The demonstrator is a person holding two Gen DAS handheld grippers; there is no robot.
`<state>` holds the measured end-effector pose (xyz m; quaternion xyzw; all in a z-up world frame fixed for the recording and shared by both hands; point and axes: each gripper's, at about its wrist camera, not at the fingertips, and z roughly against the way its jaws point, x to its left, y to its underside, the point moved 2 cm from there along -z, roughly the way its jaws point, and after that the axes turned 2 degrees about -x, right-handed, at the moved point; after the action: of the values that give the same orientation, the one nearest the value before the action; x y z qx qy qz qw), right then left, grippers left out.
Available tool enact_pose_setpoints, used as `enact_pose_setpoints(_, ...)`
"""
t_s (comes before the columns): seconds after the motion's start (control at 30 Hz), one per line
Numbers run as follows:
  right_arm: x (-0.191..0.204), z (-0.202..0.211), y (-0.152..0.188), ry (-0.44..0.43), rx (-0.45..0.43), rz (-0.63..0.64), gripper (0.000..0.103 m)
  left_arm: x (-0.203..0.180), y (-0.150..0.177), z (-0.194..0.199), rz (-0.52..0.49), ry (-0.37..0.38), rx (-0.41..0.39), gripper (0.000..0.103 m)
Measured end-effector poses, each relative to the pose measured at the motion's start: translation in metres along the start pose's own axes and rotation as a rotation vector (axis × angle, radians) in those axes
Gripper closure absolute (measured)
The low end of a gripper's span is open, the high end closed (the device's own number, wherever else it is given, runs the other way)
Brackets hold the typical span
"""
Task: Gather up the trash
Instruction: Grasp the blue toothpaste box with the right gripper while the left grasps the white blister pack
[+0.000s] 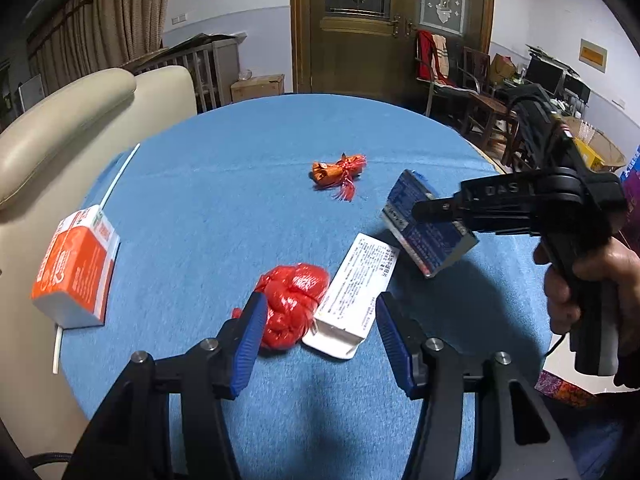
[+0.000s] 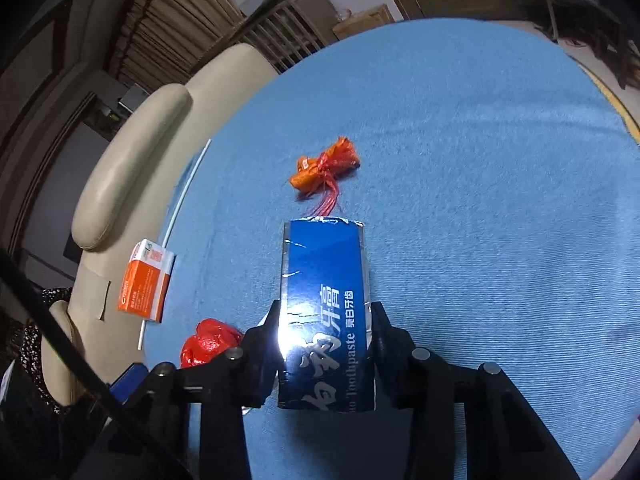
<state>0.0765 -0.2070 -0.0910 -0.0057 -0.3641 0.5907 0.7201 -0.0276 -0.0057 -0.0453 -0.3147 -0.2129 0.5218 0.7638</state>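
Observation:
My right gripper (image 2: 325,320) is shut on a blue toothpaste box (image 2: 324,280), its fingers pressing both long sides. In the left wrist view the same toothpaste box (image 1: 428,236) hangs tilted above the blue table cloth (image 1: 240,200), held by the right gripper (image 1: 424,212) in a person's hand (image 1: 580,280). My left gripper (image 1: 320,332) is open, low over the table. A crumpled red plastic bag (image 1: 294,304) and a white printed carton (image 1: 352,300) lie just beyond and between its blue pads (image 1: 248,340), untouched.
An orange-and-white box (image 1: 76,268) lies at the table's left edge beside a thin white stick (image 1: 118,174). An orange wrapper tied with red string (image 1: 338,174) lies mid-table. A cream armchair (image 1: 60,128) stands left; wooden chairs (image 1: 480,100) far right.

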Motion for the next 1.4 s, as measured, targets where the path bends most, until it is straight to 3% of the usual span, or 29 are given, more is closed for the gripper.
enact_pose_setpoints(0.27, -0.034, 0.030, 0.004, 0.015, -0.048, -0.060, 0.059, -0.022, -0.014, -0.035, -0.073, 0.064, 0.074, 0.035)
enact_pose_setpoints(0.67, -0.064, 0.056, 0.017, 0.081, -0.074, -0.075, 0.059, -0.049, -0.033, -0.092, -0.151, 0.144, 0.198, 0.034)
enact_pose_setpoints(0.87, -0.071, 0.058, 0.019, 0.073, -0.076, -0.090, 0.059, -0.044, -0.027, -0.102, -0.124, 0.166, 0.238, 0.037)
enact_pose_setpoints(0.93, -0.071, 0.058, 0.019, 0.072, -0.077, -0.090, 0.059, -0.043, -0.026, -0.101, -0.134, 0.162, 0.229, 0.042)
enact_pose_setpoints(1.13, -0.070, 0.055, 0.022, 0.070, -0.074, -0.085, 0.060, -0.037, -0.027, -0.097, -0.135, 0.158, 0.208, 0.075)
enact_pose_setpoints(1.17, -0.070, 0.055, 0.022, 0.070, -0.075, -0.083, 0.060, -0.036, -0.027, -0.097, -0.128, 0.150, 0.201, 0.085)
enact_pose_setpoints(1.4, -0.070, 0.056, 0.023, 0.074, -0.075, -0.079, 0.060, -0.032, -0.028, -0.095, -0.098, 0.135, 0.200, 0.082)
